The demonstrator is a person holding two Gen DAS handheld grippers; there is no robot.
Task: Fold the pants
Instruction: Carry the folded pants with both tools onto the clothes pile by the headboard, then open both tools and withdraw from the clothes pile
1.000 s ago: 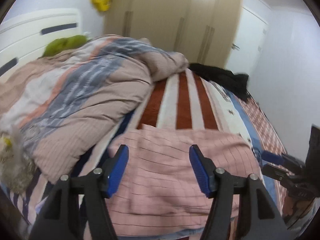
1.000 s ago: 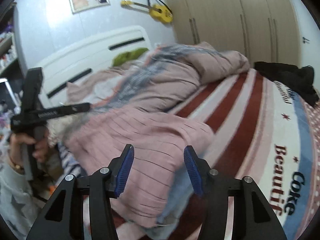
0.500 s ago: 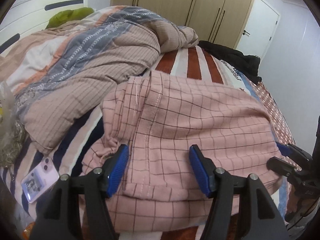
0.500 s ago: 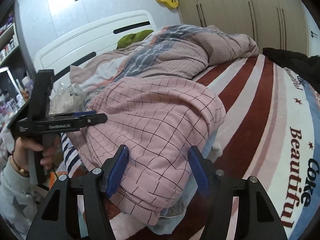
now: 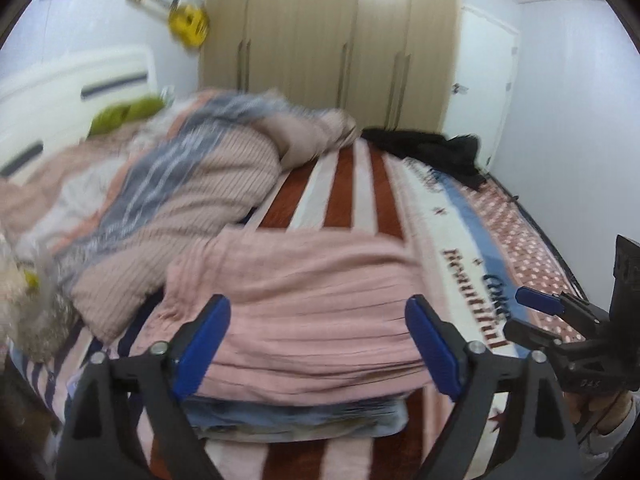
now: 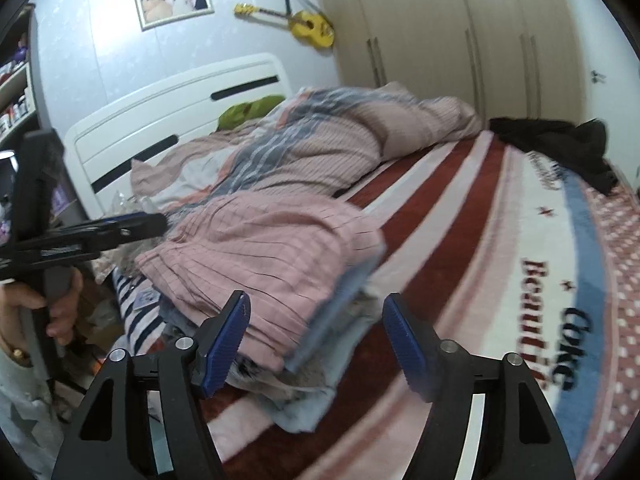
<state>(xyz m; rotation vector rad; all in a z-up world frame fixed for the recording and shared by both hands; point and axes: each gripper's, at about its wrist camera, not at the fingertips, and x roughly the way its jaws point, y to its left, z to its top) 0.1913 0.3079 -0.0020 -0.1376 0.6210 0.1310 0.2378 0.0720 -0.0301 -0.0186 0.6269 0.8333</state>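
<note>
The pink checked pants (image 5: 304, 304) lie folded on top of a stack of folded clothes on the bed; they also show in the right wrist view (image 6: 264, 252). My left gripper (image 5: 318, 344) is open and empty, raised above the near edge of the pants. My right gripper (image 6: 316, 336) is open and empty, above the stack's right front corner. In the left wrist view the right gripper (image 5: 536, 312) shows at the right edge. In the right wrist view the left gripper (image 6: 132, 228) shows at the left.
A light blue folded garment (image 6: 340, 296) lies under the pants. A crumpled pink and grey duvet (image 5: 192, 184) fills the bed's left side. Black clothes (image 5: 432, 148) lie at the far end of the striped blanket (image 5: 352, 196). Wardrobe (image 5: 332, 40) stands behind.
Both grippers have pulled up and back from the pants, which now look smaller and farther. The pants stay folded on the stack. Both stayed open.
</note>
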